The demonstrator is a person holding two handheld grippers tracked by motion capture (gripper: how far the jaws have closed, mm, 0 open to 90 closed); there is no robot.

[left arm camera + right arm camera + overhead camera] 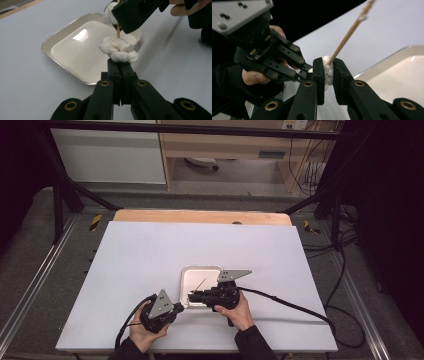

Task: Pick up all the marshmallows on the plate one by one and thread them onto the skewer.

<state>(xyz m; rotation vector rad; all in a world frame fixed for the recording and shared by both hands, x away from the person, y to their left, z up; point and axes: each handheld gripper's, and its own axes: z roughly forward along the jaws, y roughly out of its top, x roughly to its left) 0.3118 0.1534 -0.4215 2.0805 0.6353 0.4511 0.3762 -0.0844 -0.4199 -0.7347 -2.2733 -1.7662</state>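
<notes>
Two hand-held grippers meet at the near left corner of a white tray (186, 275) on a white table (140, 255), working a wooden skewer (348, 36) that carries soft white lumps, possibly marshmallow or cotton.

The right gripper (327, 71) has its jaws pressed against one lump (328, 70), out of which the skewer rises toward the upper right. Clamping the lump rather than the bare stick gives the jaws a wide, yielding surface to hold, and it appears to keep the skewer steady and angled over the tray.

The left gripper (120, 65) comes in from the opposite side. In its own view the jaws stand together, their tips touching the underside of a second, larger clump (119, 50) that sits lower on the skewer; whether they pinch any of it cannot be told. A likely reading is that this clump is being pulled along or off the stick while the other gripper braces it.

The work is held just above the tray's rim, so anything that slips free would probably land in the tray instead of on the table. The person's hands (239, 312) rest low on the table's near edge, which looks to steady both tools.
</notes>
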